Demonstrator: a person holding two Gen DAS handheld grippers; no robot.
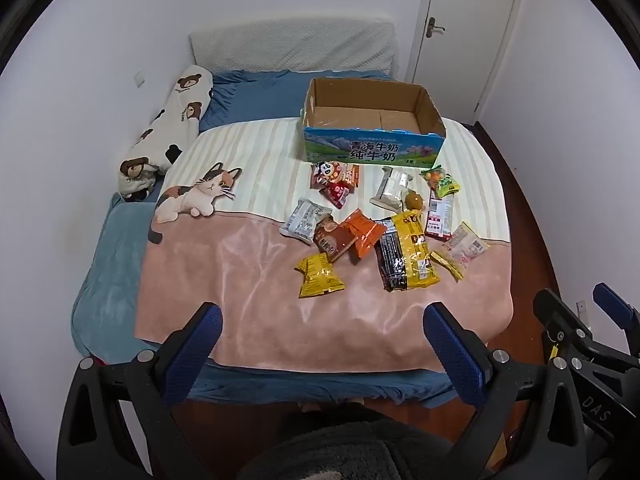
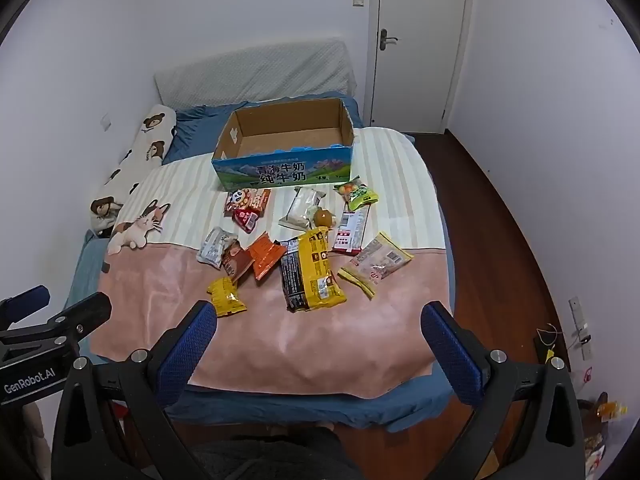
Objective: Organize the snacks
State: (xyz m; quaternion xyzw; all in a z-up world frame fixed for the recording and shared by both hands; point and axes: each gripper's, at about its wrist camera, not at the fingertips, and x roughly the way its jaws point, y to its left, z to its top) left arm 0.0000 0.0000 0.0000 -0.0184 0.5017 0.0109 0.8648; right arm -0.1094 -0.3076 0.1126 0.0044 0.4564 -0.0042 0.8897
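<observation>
Both tools point steeply down toward the foot of the bed. The left tool [image 1: 322, 328] fills the bottom of its own view with its blue-padded fingers [image 1: 192, 350] spread wide and nothing between them; its tips hang over the near edge of the pink plush blanket [image 1: 248, 280], touching nothing. The right tool [image 2: 320, 328] stands the same way in its view, jaws wide and empty, also above the blanket's near edge. Each tool shows partly cut off at the other view's lower corner.

The scattered snack packets [image 1: 376, 224] lie right of centre on the blanket, well apart from both tools. Among them are a small yellow crinkled packet [image 1: 320, 276] nearest the tools, an orange foil packet [image 1: 362, 236] and a long yellow and black wrapper [image 1: 406, 256]; several overlap, and their print is too small to read. Behind them, in the upper middle, sits the open cardboard box with a blue and green printed front [image 1: 372, 150], empty. A dark fleecy garment at the bottom edge is cut off.
</observation>
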